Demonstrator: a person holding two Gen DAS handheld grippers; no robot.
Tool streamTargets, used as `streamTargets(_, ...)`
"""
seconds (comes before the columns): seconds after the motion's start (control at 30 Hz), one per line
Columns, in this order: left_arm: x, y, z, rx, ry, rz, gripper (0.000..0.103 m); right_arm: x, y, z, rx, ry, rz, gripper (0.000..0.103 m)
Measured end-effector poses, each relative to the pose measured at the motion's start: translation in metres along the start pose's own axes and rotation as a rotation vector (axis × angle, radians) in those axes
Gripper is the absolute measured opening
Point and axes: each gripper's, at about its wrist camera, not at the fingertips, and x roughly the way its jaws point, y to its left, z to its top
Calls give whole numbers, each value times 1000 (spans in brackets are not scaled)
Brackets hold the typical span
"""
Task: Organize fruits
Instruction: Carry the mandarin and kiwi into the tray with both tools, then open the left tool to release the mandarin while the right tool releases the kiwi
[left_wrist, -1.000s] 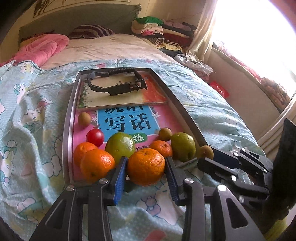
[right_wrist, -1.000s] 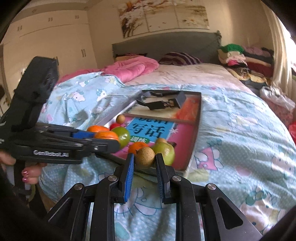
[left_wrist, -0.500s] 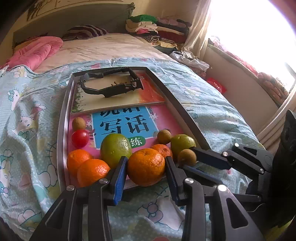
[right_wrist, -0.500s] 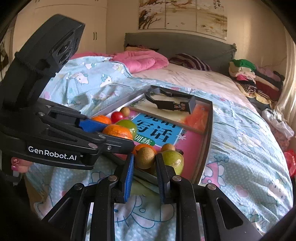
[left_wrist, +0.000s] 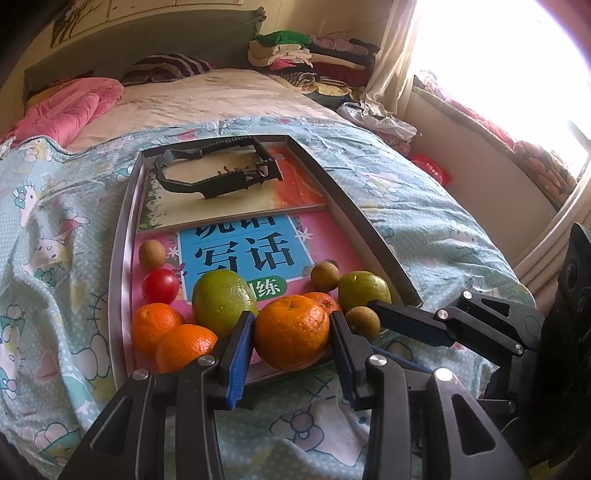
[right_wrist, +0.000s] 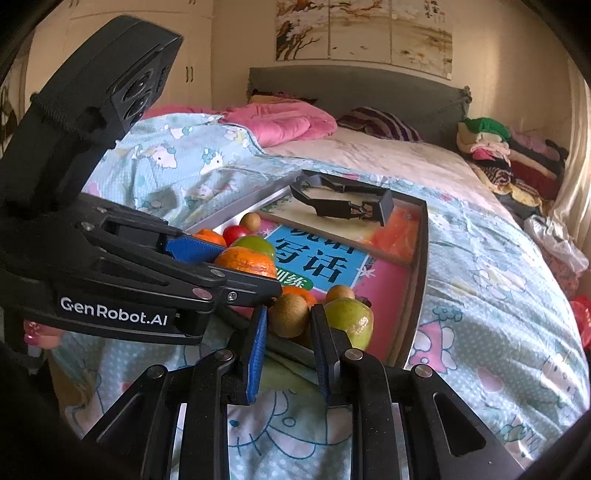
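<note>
My left gripper (left_wrist: 291, 334) is shut on an orange (left_wrist: 291, 332) and holds it over the near edge of the metal tray (left_wrist: 120, 236). My right gripper (right_wrist: 289, 325) is shut on a small brown kiwi (right_wrist: 289, 314), also seen beside the orange in the left wrist view (left_wrist: 364, 321). In the tray lie two more oranges (left_wrist: 170, 339), a big green fruit (left_wrist: 221, 295), a second green fruit (left_wrist: 364, 290), a red tomato (left_wrist: 159, 285) and two other small brown fruits (left_wrist: 152, 254).
The tray sits on a blue cartoon bedspread (left_wrist: 55, 221) and holds books (left_wrist: 243, 254) and a black plastic frame (left_wrist: 218, 170). A pink quilt (left_wrist: 62, 110), folded clothes (left_wrist: 314, 55) and a window wall lie beyond.
Both grippers have moved forward toward the tray with their fruit. The kiwi in the right gripper has come in close beside the orange, over the tray's near edge.
</note>
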Motion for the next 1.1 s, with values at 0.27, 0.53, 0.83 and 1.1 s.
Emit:
streamTargets(0.27, 1, -1, 0, -1, 1, -1, 41, -7, -3, -5, 33, -26, -2, 35)
streamTargets(0.53, 2, -2, -3, -1, 6, -2, 41, -16, -8, -10, 82, -43, -15, 52)
streamTargets(0.83, -7, 2, -9, -36, -13, -19, 50, -28, -15, -15, 140, -64, -54, 65)
streamTargets(1.1, -37, 6, -25, -62, -67, -6, 62, -41, -5, -19, 183, -115, -77, 75)
